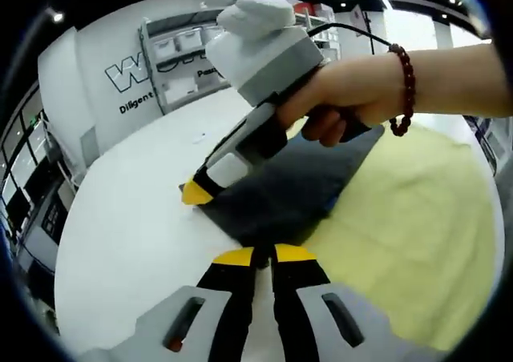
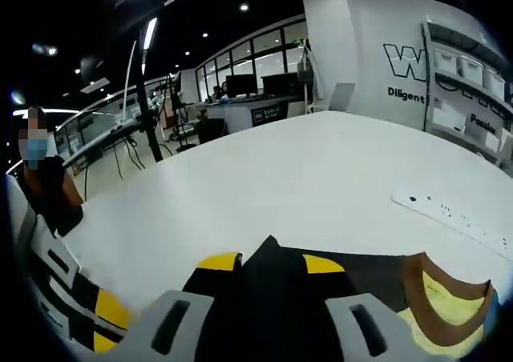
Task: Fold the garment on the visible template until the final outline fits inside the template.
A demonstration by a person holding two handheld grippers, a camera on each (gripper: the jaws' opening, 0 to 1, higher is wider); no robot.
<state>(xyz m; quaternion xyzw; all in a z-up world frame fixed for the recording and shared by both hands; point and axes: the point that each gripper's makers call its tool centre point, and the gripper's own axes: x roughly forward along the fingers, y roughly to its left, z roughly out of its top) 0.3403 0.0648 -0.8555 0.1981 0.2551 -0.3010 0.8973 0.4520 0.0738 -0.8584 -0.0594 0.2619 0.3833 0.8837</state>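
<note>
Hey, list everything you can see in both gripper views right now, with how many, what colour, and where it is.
Dark grey fabric garment: one, dark grey, flat on the table, partly over the yellow template.
Pale yellow flat template: one, pale yellow, under the garment.
White round-edged table: one, white, beneath everything.
White flat power strip: one, white, on the table beyond the garment.
Shelving with white boxes: one unit, pale, against the far wall.
Seated person: one, dark top, beside the table.
Dark red bead bracelet: one, on the wrist.
Hand: one, holding the right gripper.
Right gripper: yellow-tipped fingers closed on the garment's corner.
Left gripper: yellow-tipped fingers closed at the garment's near edge.
</note>
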